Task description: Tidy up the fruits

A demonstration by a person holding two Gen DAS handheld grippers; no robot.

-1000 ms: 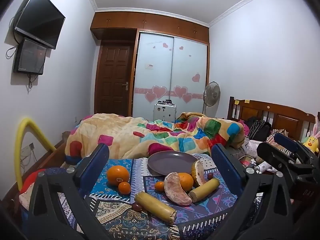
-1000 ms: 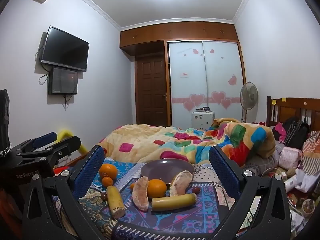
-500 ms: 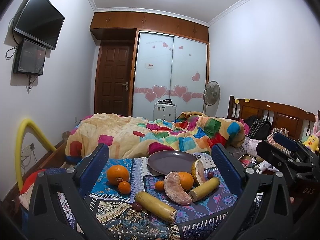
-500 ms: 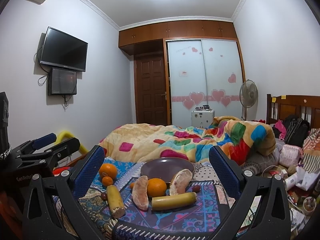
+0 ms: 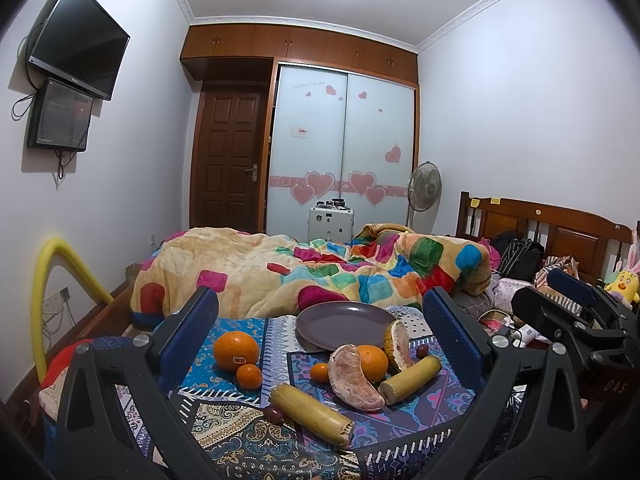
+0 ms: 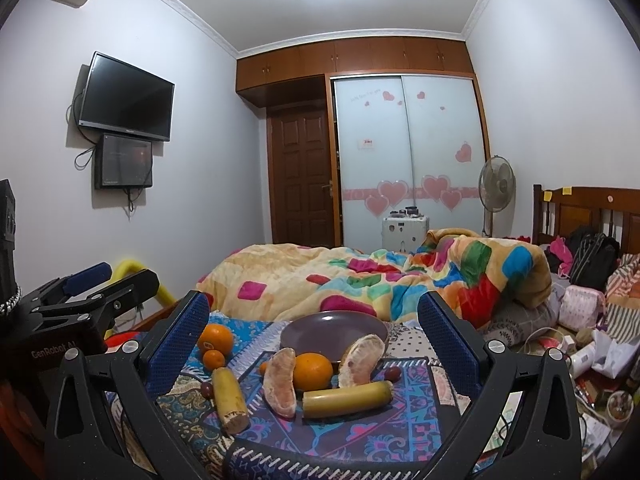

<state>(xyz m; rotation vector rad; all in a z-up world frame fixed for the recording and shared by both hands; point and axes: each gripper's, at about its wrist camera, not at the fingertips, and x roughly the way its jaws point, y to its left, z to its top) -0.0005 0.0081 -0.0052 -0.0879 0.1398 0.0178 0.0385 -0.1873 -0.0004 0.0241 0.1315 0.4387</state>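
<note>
On a patterned cloth [image 5: 248, 436] lie fruits: a large orange [image 5: 235, 351], a small mandarin [image 5: 249, 376], two yellow cane pieces [image 5: 310, 412] [image 5: 410, 374], two pomelo segments [image 5: 354, 378] [image 5: 398, 338], another orange [image 5: 372, 362] and small red dates. An empty purple plate [image 5: 344, 324] sits behind them. My left gripper [image 5: 320, 336] is open and empty, held back from the fruit. My right gripper [image 6: 312, 336] is open and empty too, with the same fruit [image 6: 313, 371] and plate [image 6: 334, 330] ahead.
A colourful quilt [image 5: 320, 272] lies heaped on the bed behind the cloth. A yellow foam tube [image 5: 52, 280] arches at left. Bags and clutter [image 6: 592, 344] sit at right by the wooden headboard [image 5: 540, 224]. The right gripper shows in the left view [image 5: 576, 320].
</note>
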